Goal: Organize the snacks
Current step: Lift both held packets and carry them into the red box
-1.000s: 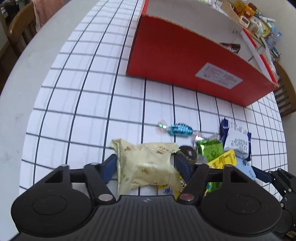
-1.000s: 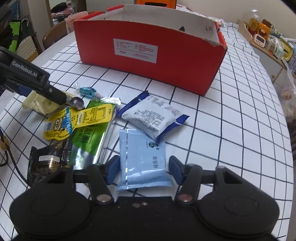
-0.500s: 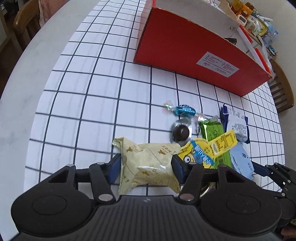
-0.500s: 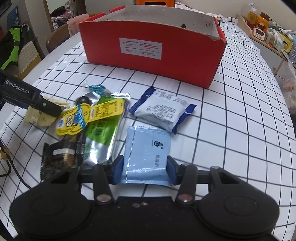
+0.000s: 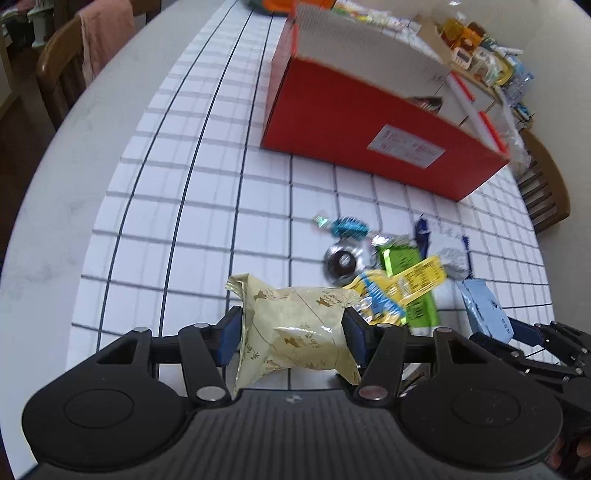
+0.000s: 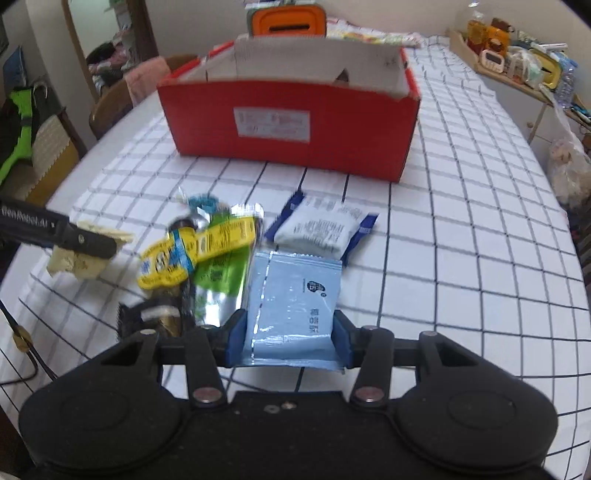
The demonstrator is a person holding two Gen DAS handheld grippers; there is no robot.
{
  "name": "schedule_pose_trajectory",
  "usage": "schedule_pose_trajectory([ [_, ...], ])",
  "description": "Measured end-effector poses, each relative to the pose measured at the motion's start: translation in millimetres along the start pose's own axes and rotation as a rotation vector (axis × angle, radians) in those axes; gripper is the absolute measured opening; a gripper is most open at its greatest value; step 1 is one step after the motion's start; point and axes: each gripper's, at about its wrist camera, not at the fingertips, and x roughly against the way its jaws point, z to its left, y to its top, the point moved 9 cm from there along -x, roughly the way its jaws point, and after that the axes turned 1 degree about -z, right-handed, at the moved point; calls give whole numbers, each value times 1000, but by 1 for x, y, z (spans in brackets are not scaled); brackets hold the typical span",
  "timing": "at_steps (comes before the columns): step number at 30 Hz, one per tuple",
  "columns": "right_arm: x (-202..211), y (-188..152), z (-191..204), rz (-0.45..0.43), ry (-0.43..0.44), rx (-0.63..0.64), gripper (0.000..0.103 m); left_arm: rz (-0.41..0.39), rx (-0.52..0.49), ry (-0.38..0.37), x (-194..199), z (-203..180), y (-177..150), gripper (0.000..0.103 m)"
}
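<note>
While the left gripper (image 5: 291, 334) pinches a cream packet (image 5: 295, 332) above the table (image 5: 155, 206), the right gripper (image 6: 290, 338) clamps a blue packet (image 6: 291, 299); the red box (image 6: 291, 125) stands beyond.

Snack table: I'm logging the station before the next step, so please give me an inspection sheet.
Surface: round table under a white checked cloth.
Job's things: red box open at the back; cream packet, light blue packet, white and blue packet, yellow packet, green packet, blue candy, dark packet.
Clutter: orange-lidded container behind the box.
Grippers: left gripper shut on the cream packet; right gripper shut on the light blue packet.
Cables: black cord at the table's left edge.
Surroundings: wooden chairs, cluttered shelf.
</note>
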Motion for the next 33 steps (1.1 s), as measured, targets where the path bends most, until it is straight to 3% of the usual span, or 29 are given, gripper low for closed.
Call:
schedule_pose_trajectory([
  [9, 33, 54, -6, -135, 7, -13, 48, -108, -75, -36, 30, -33, 39, 57],
  [17, 39, 100, -20, -198, -12, 0, 48, -176, -114, -47, 38, -53, 81, 57],
  [33, -1, 180, -52, -205, -34, 15, 48, -195, -180, 9, 9, -78, 154, 57],
])
